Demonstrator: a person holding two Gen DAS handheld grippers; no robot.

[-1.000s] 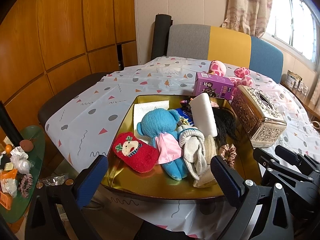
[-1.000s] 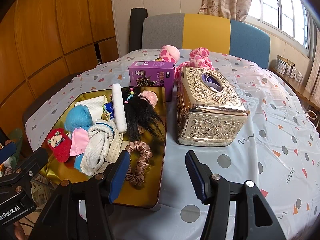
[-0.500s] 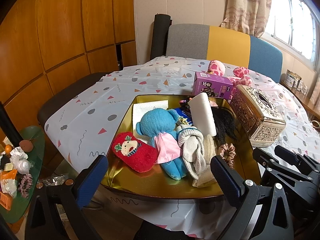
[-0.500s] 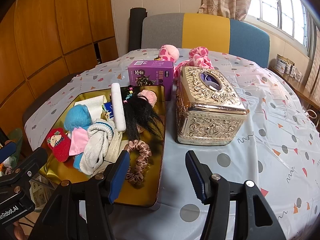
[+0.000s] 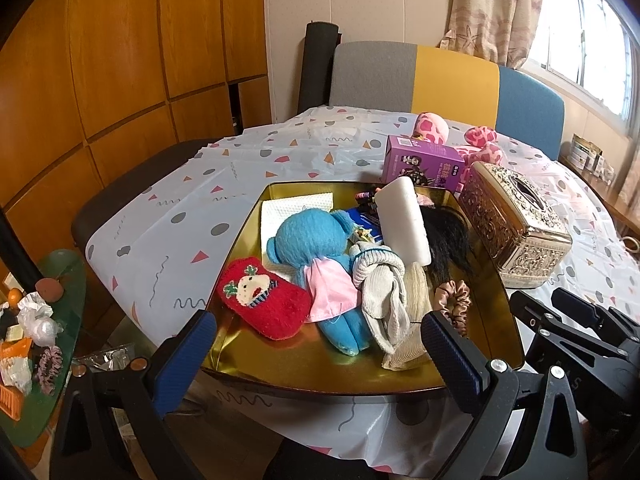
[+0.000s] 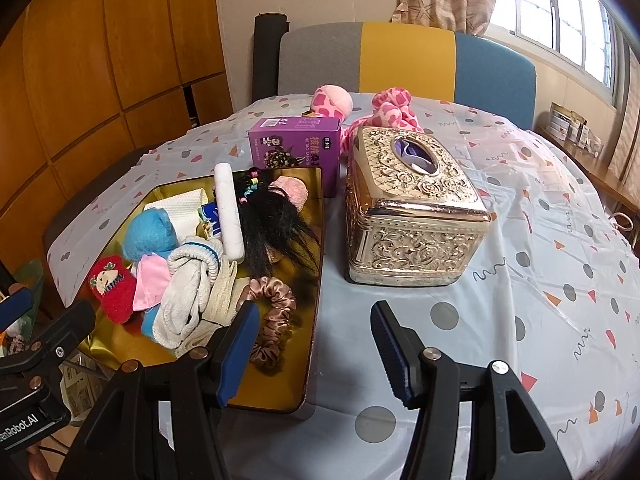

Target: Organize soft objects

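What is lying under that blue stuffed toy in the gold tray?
A white cloth pokes out from under the blue toy; how far it runs beneath is hidden.

A: How does the left gripper point(image 5: 318, 354) stand?

B: Black frame, 2 blue-padded fingers point(image 5: 188, 358) spread wide, nothing between them, angled downward. Its frame also shows at the left edge of the right wrist view.

A: And the right gripper point(image 6: 314, 348)?

B: Same build, 2 blue pads point(image 6: 390, 346) parted, gripping nothing, tilted downward. Its black frame sits just right of the left one.
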